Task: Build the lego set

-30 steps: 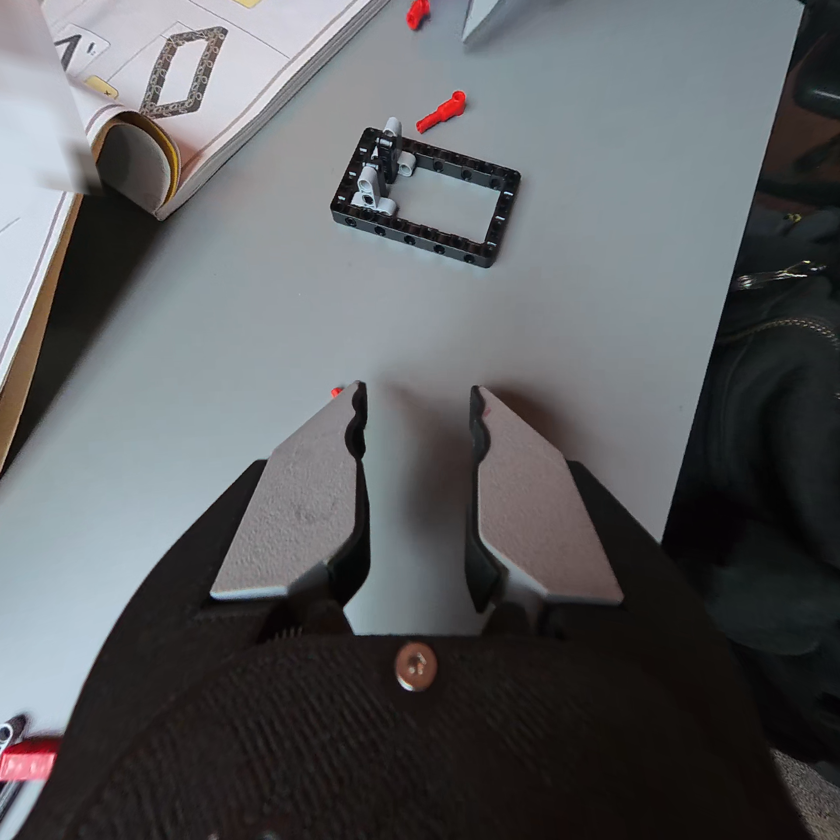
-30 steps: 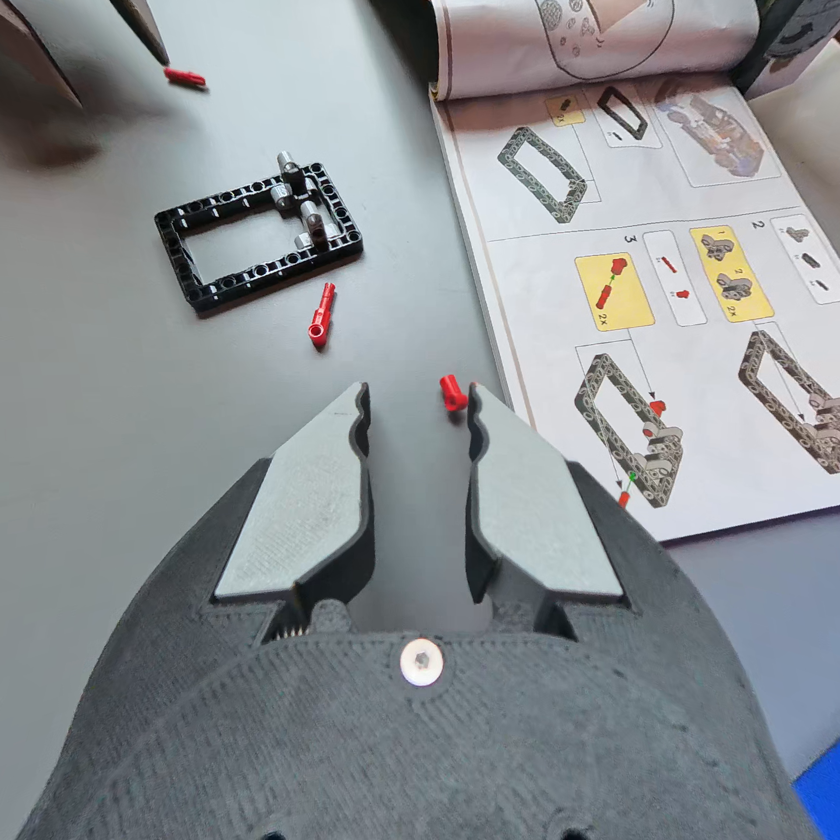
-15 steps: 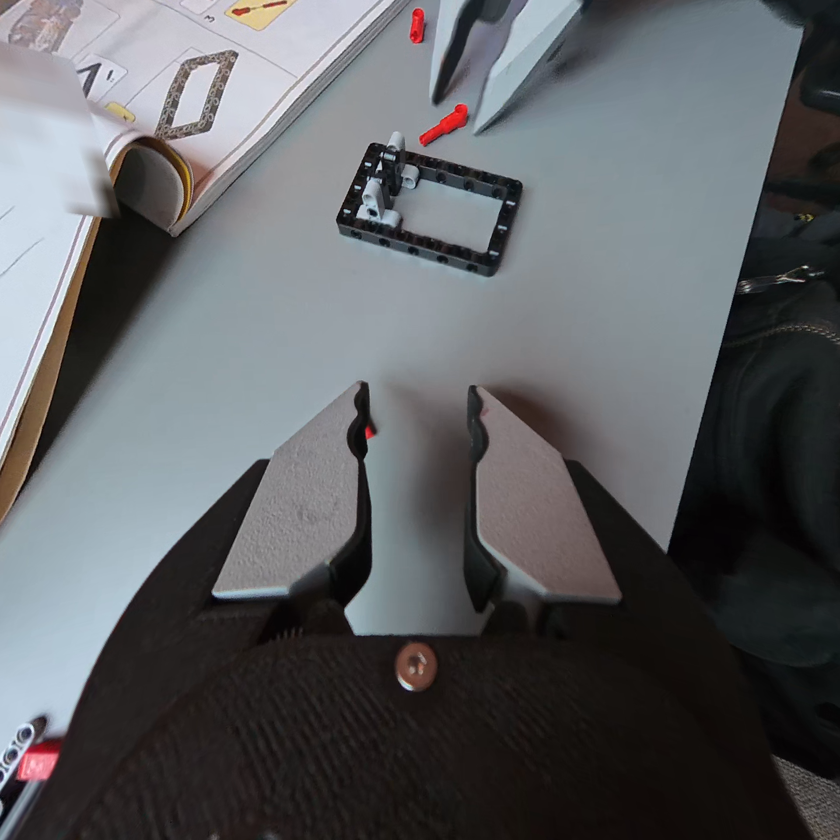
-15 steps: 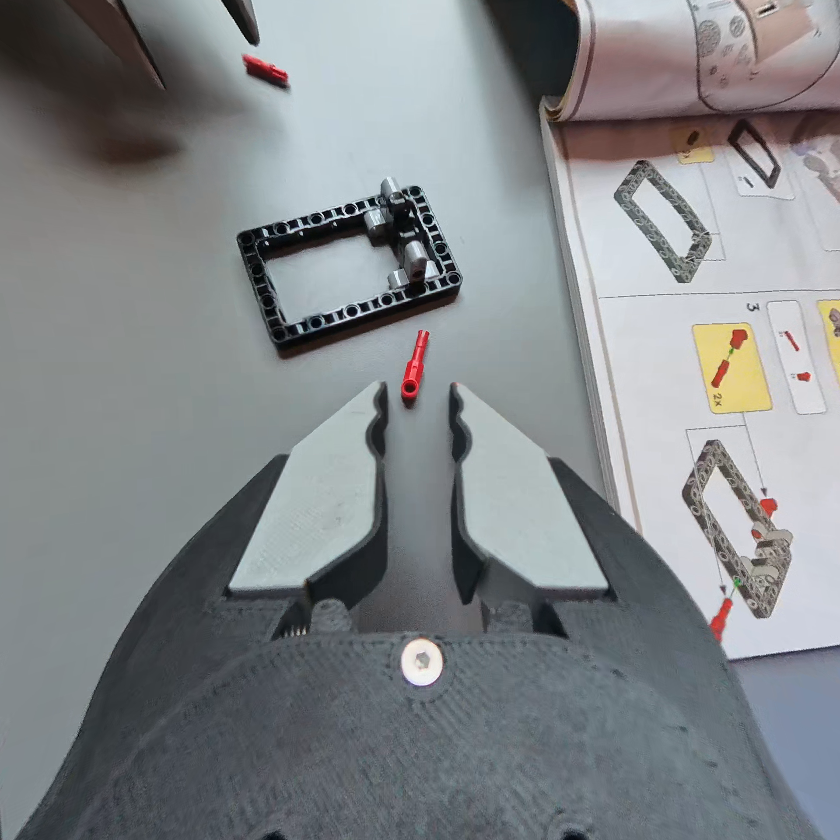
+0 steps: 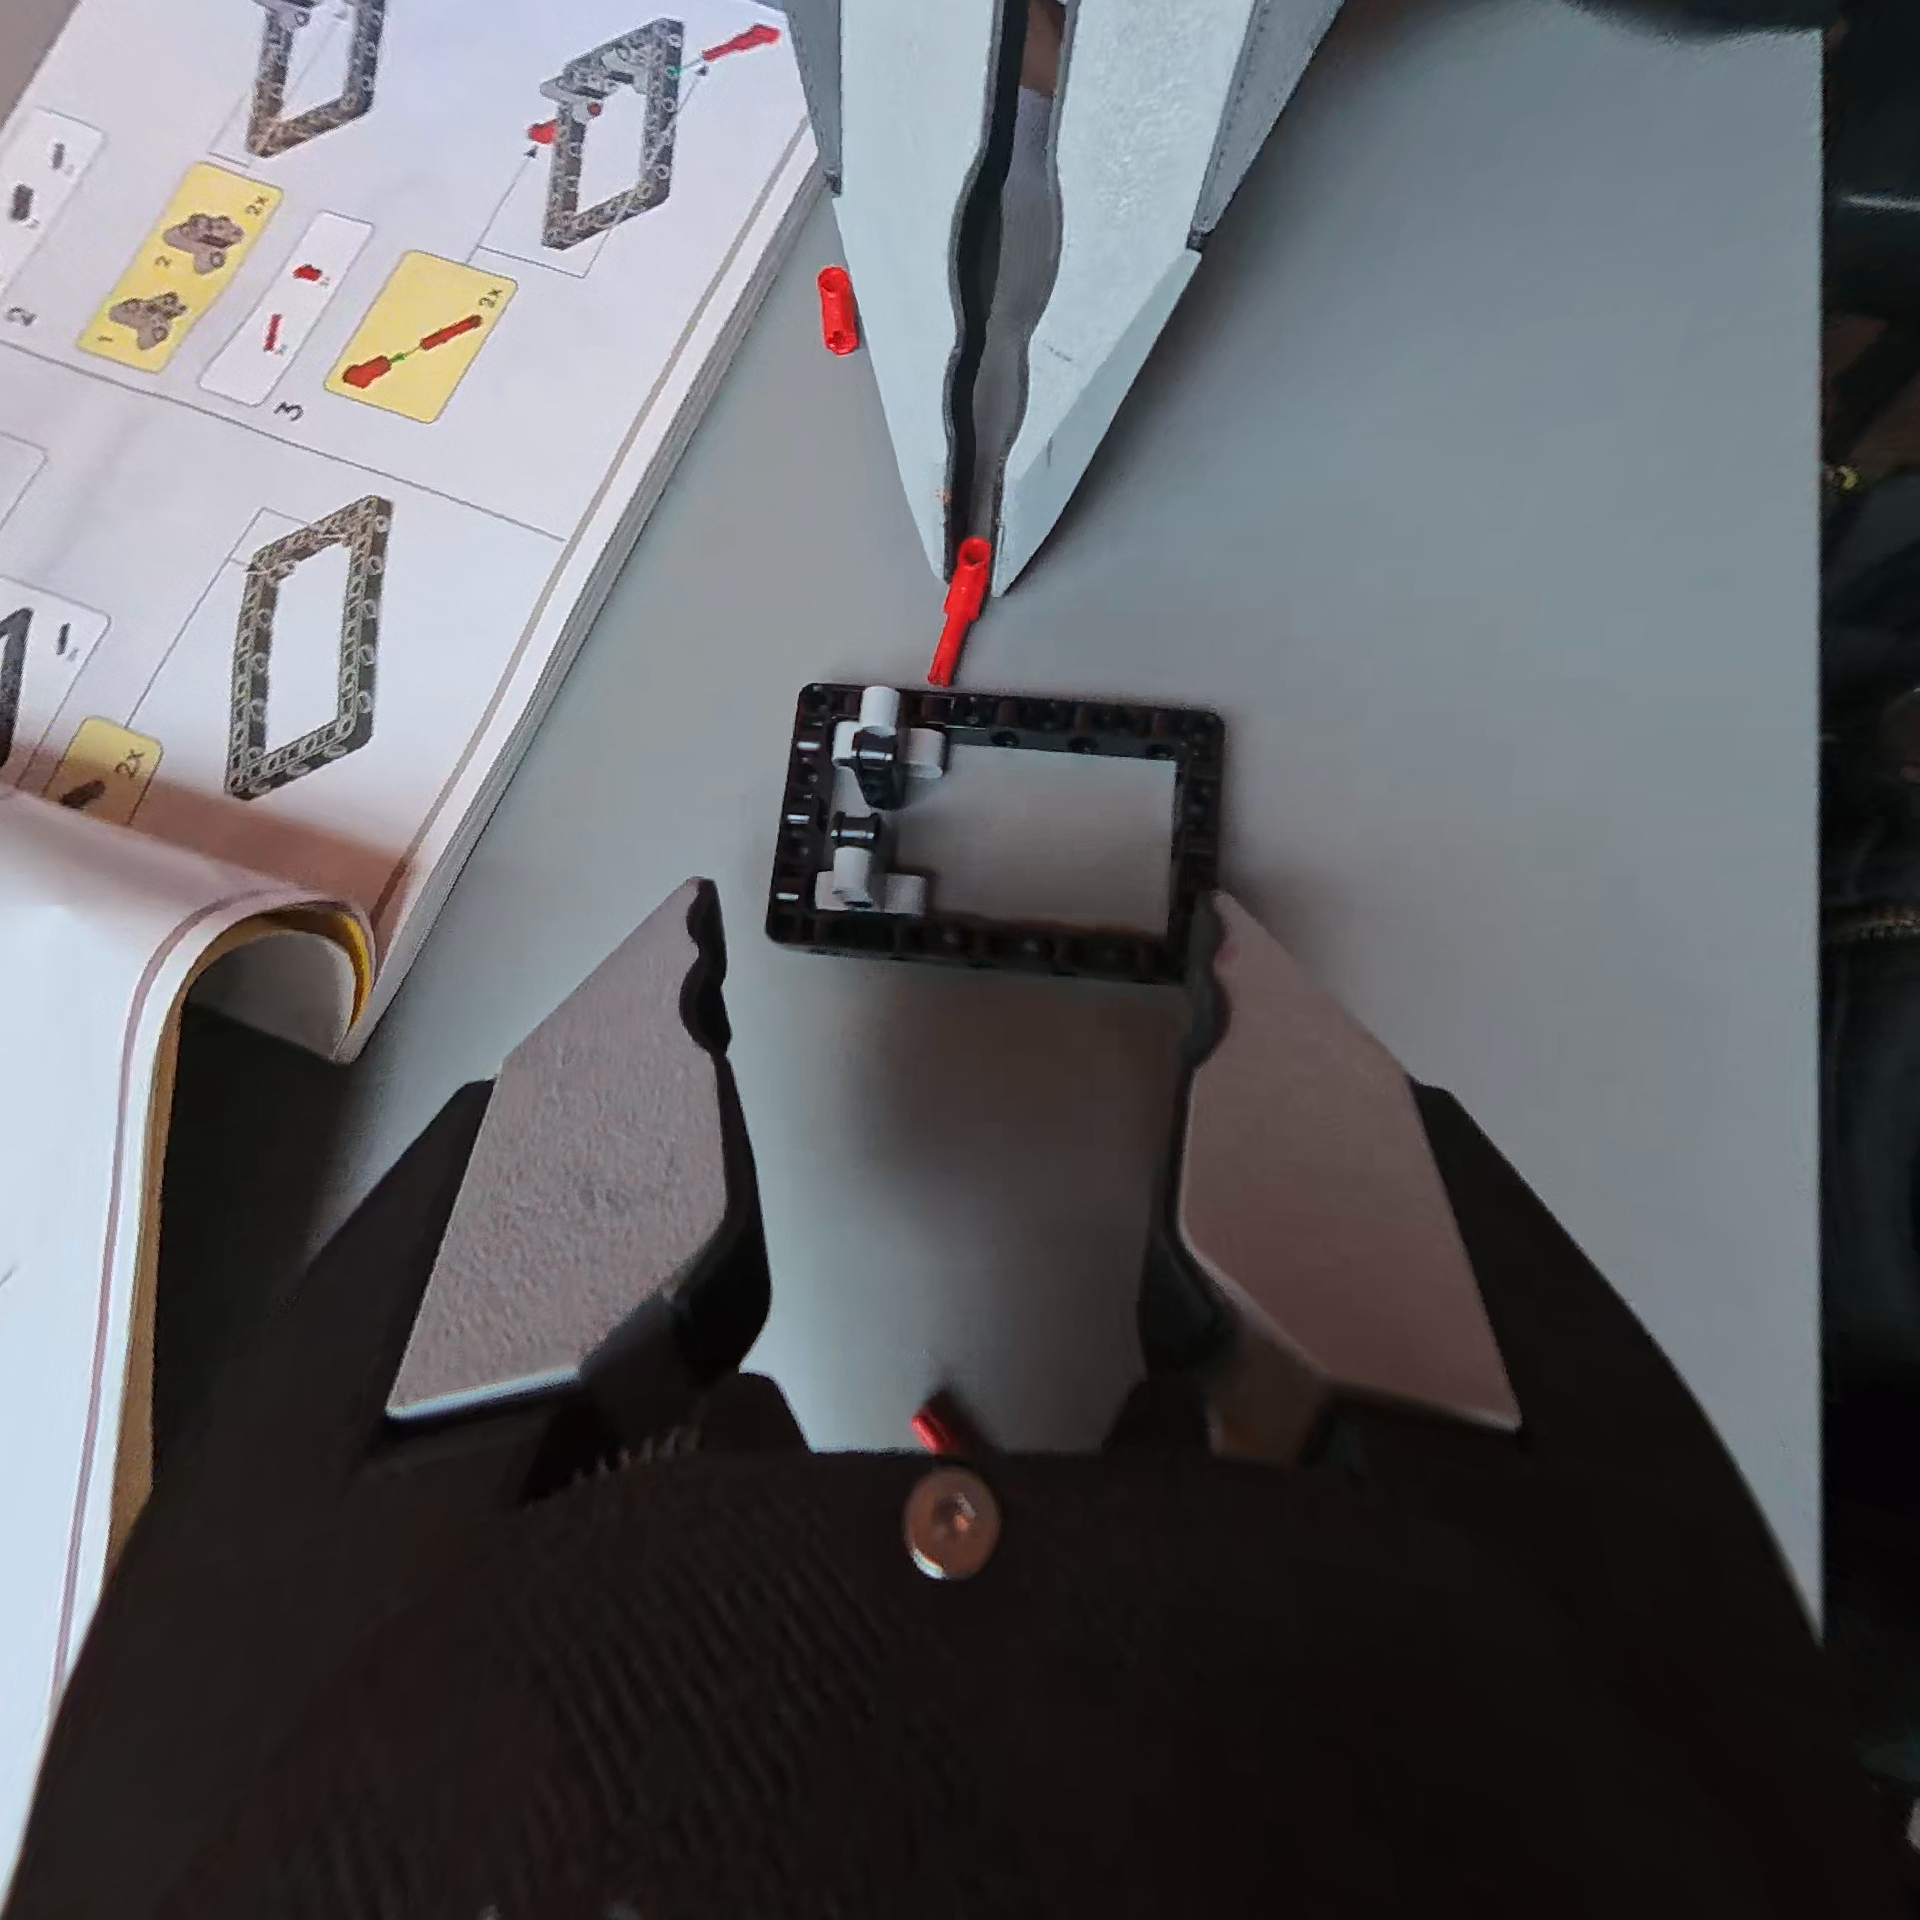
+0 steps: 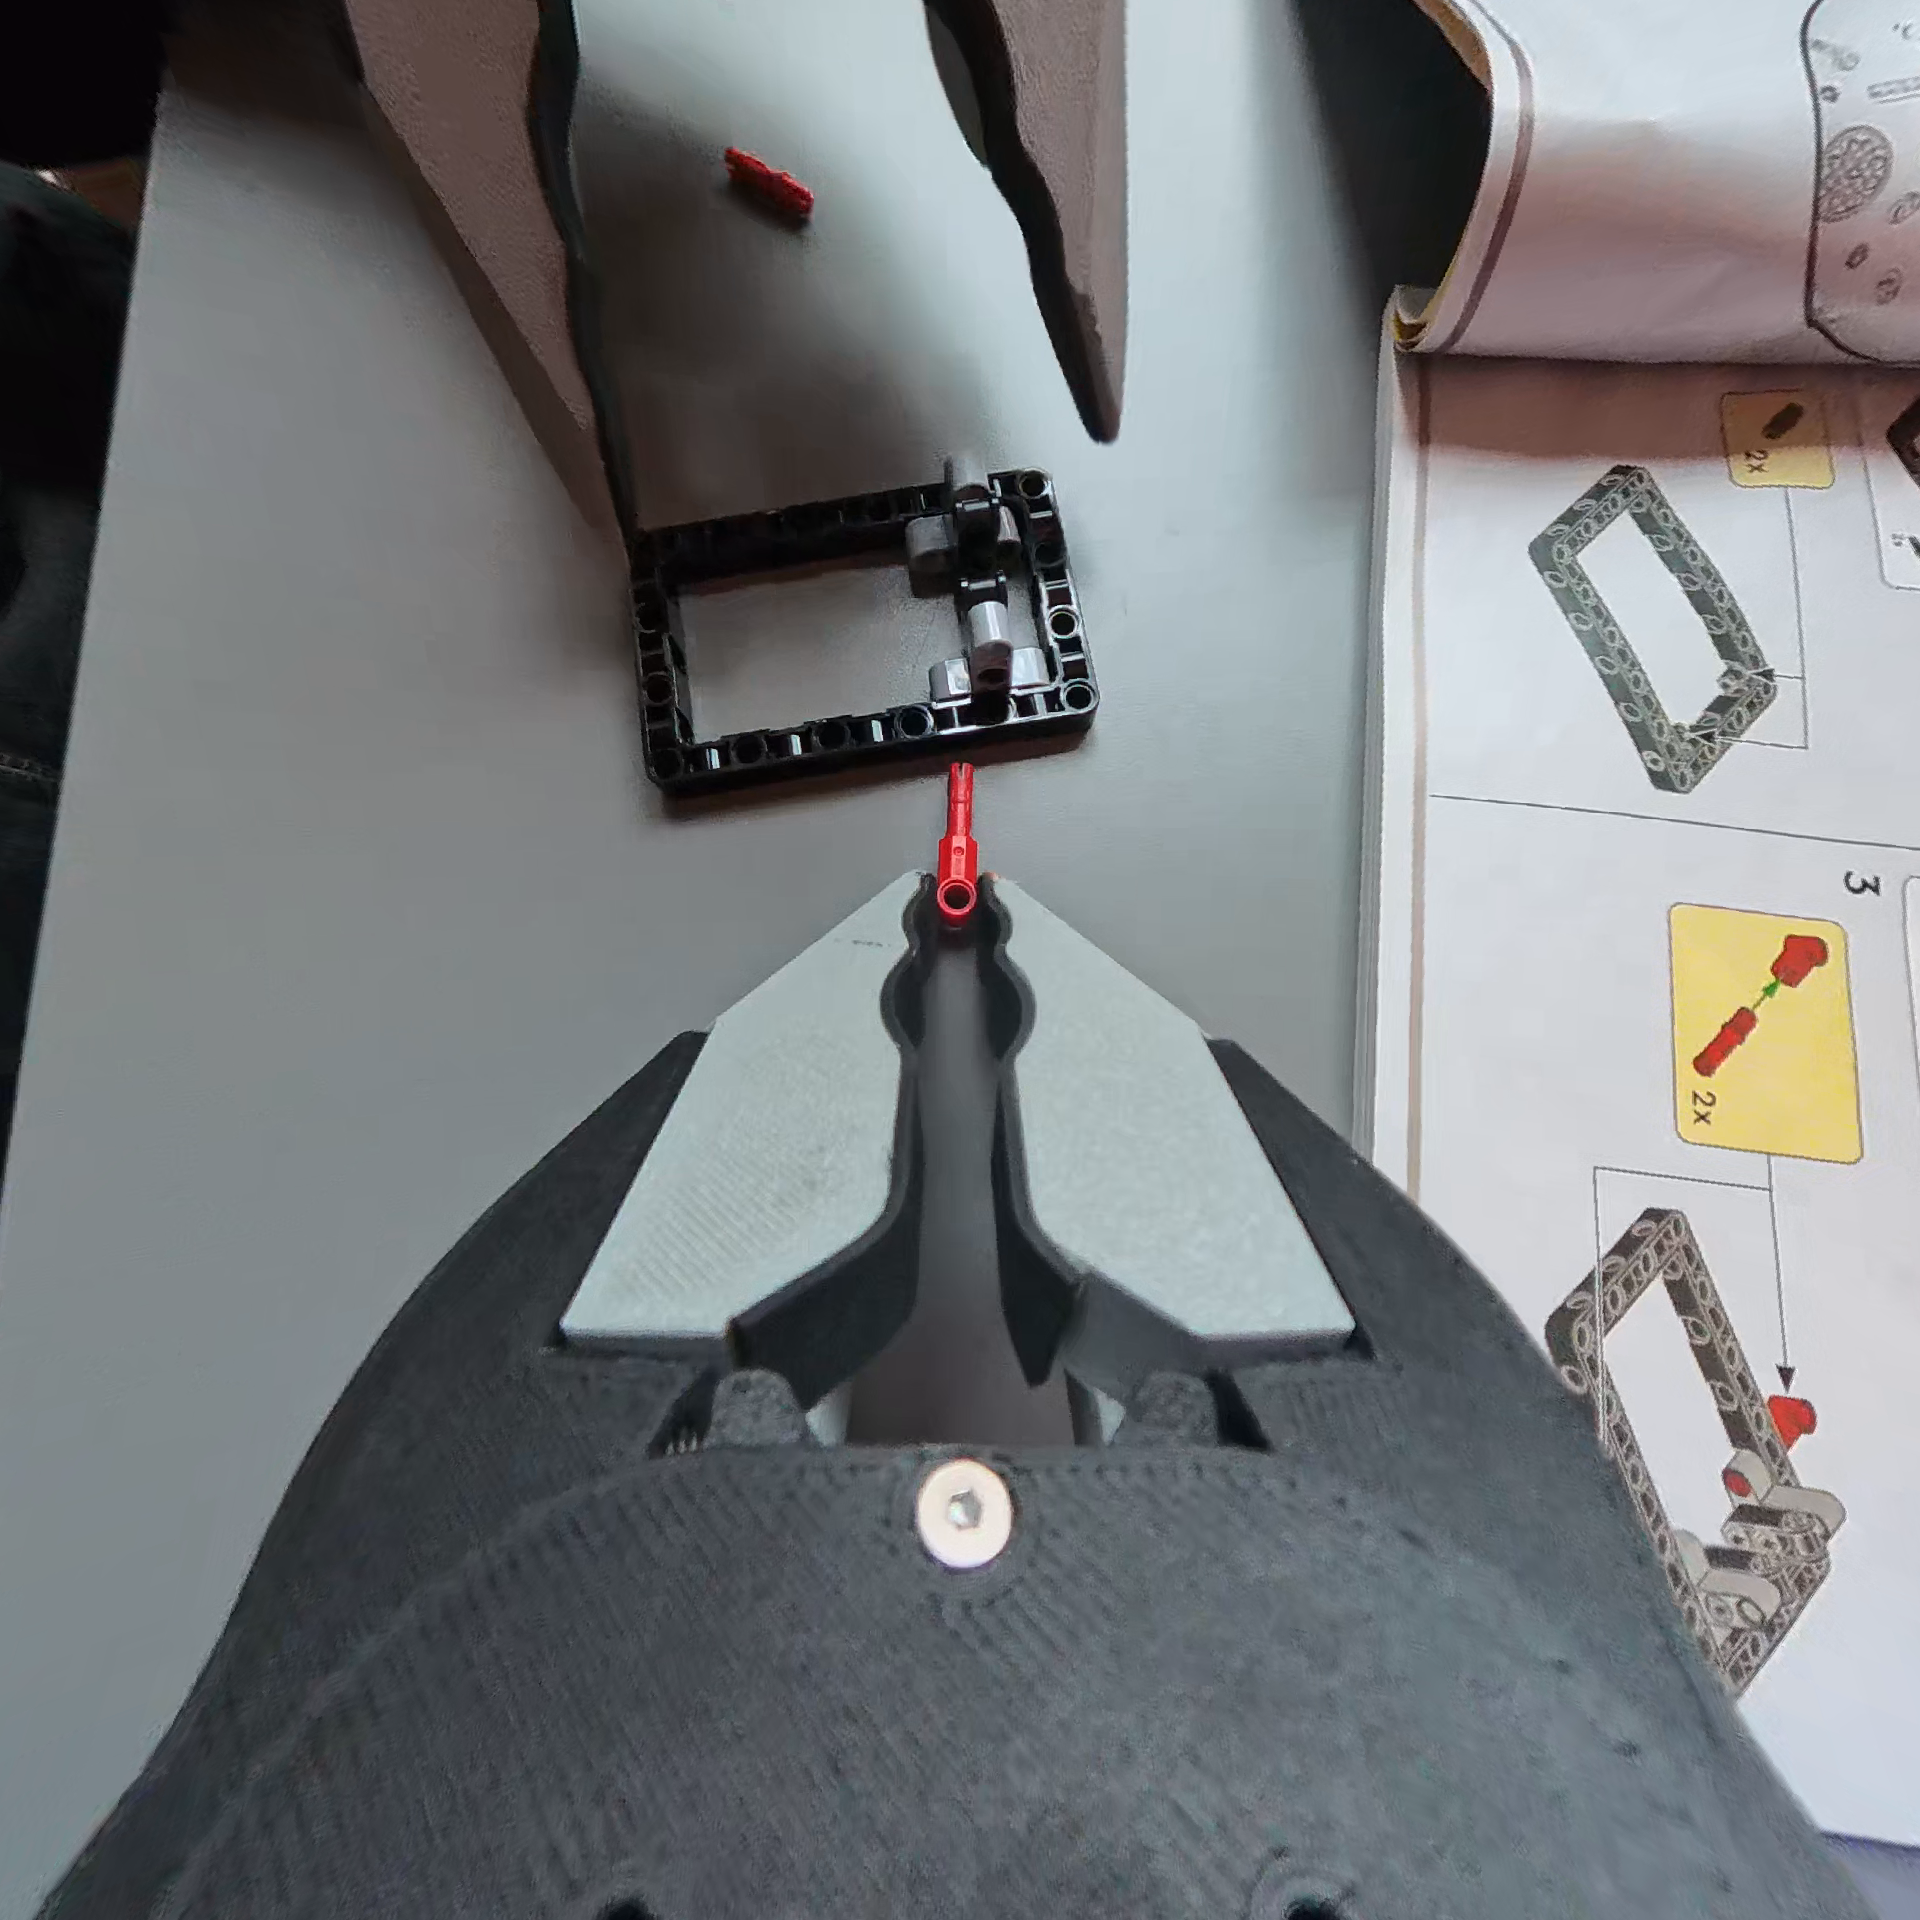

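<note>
At centre frame of the right wrist view, we pinch the red axle pin point(image 6: 956, 854) in our right gripper point(image 6: 957, 896), clenched on its head, tip aimed at the black frame point(image 6: 868, 634). A second ago that pin lay loose on the grey table point(image 6: 312, 831); now it is off the surface, so insertion looks next. Our left gripper point(image 5: 954, 940) has spread wide and come up to the frame's near edge, likely to brace it. A loose red pin point(image 5: 834, 310) lies beside the instruction booklet point(image 5: 343, 436), upper left.
</note>
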The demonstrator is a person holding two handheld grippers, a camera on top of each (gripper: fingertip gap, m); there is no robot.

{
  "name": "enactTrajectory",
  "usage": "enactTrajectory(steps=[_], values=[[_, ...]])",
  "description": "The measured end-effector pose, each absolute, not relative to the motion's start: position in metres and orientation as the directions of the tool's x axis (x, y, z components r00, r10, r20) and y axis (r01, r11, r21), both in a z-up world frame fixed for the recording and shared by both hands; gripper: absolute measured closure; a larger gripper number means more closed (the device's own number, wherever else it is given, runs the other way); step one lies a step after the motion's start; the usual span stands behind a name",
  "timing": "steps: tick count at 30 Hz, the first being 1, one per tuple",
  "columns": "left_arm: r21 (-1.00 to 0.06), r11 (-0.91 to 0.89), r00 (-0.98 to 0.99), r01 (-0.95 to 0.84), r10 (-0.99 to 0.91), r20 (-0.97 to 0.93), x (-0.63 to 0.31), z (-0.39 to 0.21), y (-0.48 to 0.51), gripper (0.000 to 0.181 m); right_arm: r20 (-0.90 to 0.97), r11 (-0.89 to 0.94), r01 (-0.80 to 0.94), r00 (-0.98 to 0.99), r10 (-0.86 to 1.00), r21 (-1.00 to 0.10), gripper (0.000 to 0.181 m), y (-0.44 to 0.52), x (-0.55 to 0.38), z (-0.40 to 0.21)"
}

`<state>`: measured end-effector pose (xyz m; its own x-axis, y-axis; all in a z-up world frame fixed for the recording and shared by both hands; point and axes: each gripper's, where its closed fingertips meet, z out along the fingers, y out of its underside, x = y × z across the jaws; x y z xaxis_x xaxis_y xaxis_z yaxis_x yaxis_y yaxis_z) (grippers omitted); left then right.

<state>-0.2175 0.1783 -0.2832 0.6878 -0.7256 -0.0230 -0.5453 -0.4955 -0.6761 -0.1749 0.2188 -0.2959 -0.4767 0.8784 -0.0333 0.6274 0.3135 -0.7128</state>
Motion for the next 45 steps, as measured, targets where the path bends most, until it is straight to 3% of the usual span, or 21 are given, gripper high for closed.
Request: enactTrajectory(steps=[1,7,10,20,45], values=[[-0.672,-0.493,0.677,-0.553,-0.736,-0.017,-0.215,-0.285,0.179,0.09,-0.03,0.319,0.62,-0.485,0.874,-0.717,0.177,0.218,-0.174,-0.296],[-0.644,-0.483,0.624,-0.594,-0.781,0.011,-0.203,-0.3,0.174,0.078,0.066,0.394,0.562,-0.514,0.855,-0.727,0.177,0.217,-0.176,-0.296],[-0.666,-0.476,0.627,-0.575,-0.779,0.015,-0.205,-0.299,0.176,0.088,0.063,0.395,0.558,-0.521,0.851,-0.73,0.177,0.216,-0.177,-0.296],[-0.704,-0.441,0.607,-0.556,-0.794,0.018,-0.206,-0.299,0.175,0.088,-0.099,0.31,0.602,-0.549,0.83,-0.736,0.178,0.213,-0.177,-0.295],[-0.712,-0.407,0.556,-0.573,-0.831,0.027,-0.208,-0.299,0.166,0.088,0.036,0.431,0.56,-0.581,0.813,-0.708,0.178,0.203,-0.184,-0.292]])
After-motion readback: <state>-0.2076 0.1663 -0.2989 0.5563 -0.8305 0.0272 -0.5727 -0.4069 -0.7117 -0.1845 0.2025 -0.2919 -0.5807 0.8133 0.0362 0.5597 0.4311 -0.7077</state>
